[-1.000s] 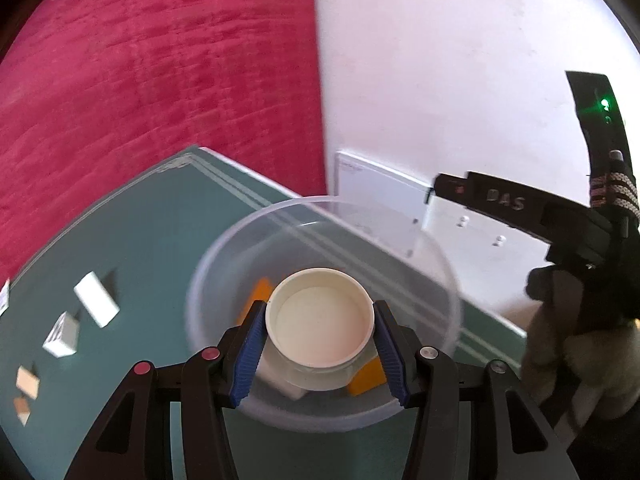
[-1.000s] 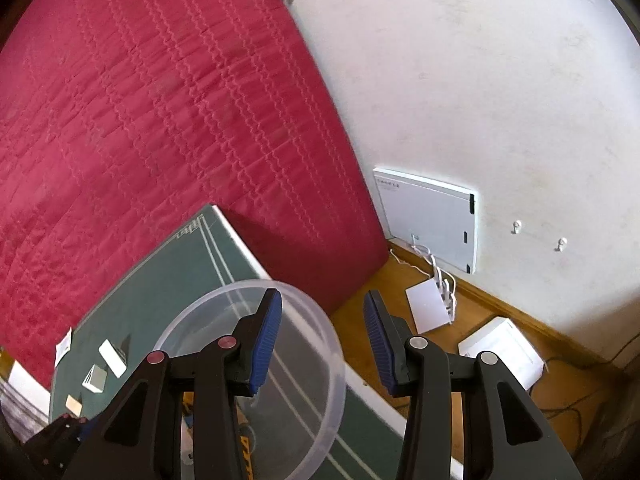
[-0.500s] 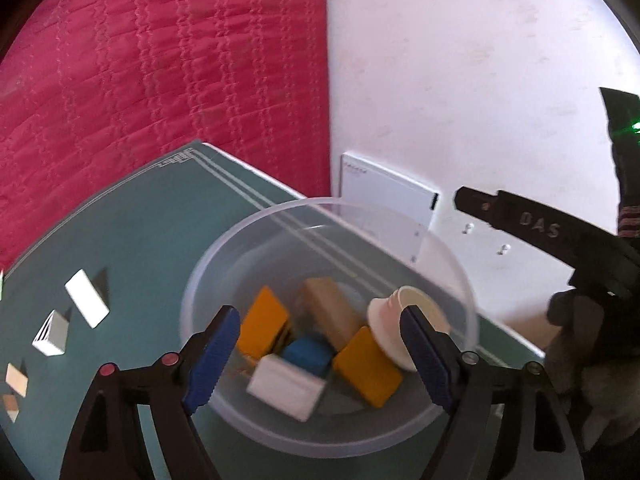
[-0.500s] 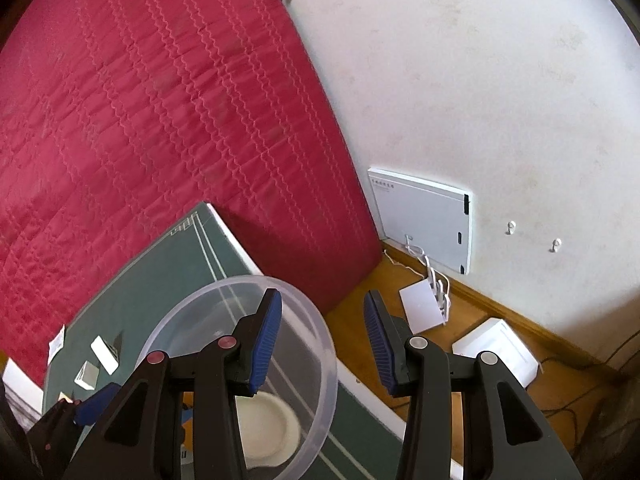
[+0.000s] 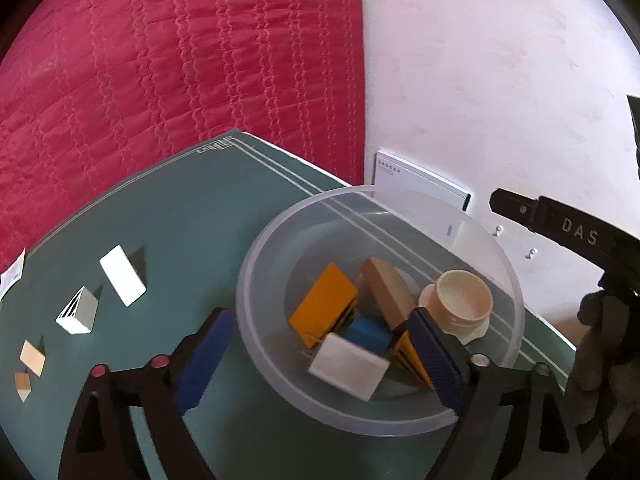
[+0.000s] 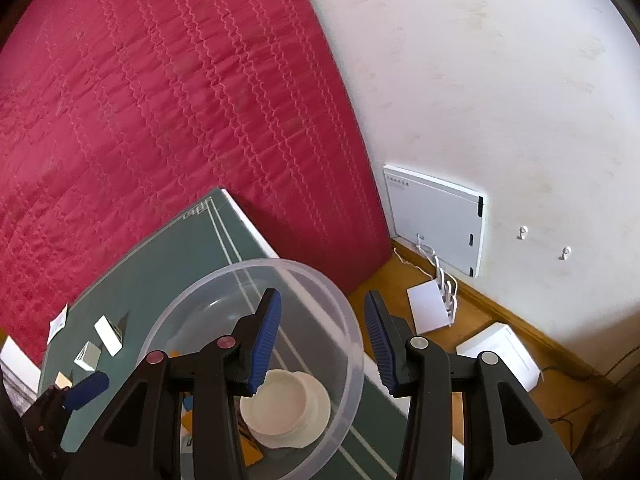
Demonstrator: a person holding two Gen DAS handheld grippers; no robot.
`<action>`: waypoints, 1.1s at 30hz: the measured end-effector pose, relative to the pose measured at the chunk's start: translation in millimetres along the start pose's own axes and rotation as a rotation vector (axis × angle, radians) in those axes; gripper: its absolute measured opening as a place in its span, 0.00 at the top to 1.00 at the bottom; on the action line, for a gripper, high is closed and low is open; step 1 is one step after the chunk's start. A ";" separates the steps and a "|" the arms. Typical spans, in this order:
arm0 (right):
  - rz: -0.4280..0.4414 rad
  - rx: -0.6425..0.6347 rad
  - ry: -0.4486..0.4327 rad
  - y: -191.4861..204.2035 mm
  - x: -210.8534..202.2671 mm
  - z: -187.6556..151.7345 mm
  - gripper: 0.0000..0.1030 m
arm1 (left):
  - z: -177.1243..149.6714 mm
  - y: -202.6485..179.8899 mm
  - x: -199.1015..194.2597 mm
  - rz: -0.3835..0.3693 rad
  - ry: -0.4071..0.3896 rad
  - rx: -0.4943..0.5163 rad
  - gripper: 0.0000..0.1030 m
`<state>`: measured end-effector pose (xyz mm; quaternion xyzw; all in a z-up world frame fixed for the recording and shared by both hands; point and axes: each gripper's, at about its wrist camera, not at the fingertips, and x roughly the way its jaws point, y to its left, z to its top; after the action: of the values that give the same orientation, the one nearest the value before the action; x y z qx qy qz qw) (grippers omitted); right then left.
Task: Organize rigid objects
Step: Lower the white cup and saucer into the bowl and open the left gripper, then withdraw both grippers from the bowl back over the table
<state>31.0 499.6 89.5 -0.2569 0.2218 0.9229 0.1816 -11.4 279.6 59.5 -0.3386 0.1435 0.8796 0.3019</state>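
A clear plastic bowl stands on the green table. In it lie a cream round jar, an orange block, a tan block, a blue block and a white block. My left gripper is open and empty above the bowl's near rim. My right gripper is open and empty, held above the bowl's right rim; the jar shows below it.
Several small blocks lie on the table left of the bowl: a white one, a grey-white one and a tan one. A red quilt lies beyond the table. A white wall panel and boxes are on the floor to the right.
My left gripper opened and let go of the cream jar, which now rests in the bowl at its right side. The left gripper then drew back and to the left. The right gripper barely moved.
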 end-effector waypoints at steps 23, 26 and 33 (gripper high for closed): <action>0.080 -0.181 0.000 49.3 -2.6 -28.0 0.43 | -20.7 74.0 -14.5 0.191 -0.043 -0.141 0.01; 0.086 -0.199 0.001 55.2 -3.9 -31.2 0.42 | -24.4 84.1 -18.1 0.211 -0.047 -0.162 0.01; 0.094 -0.236 -0.007 64.7 -7.1 -37.3 0.42 | -30.4 95.1 -23.4 0.265 -0.060 -0.168 0.01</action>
<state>22.3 425.2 85.1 -0.2627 0.1229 0.9509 0.1075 -41.9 181.7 57.8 -0.3145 0.1038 0.9303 0.1579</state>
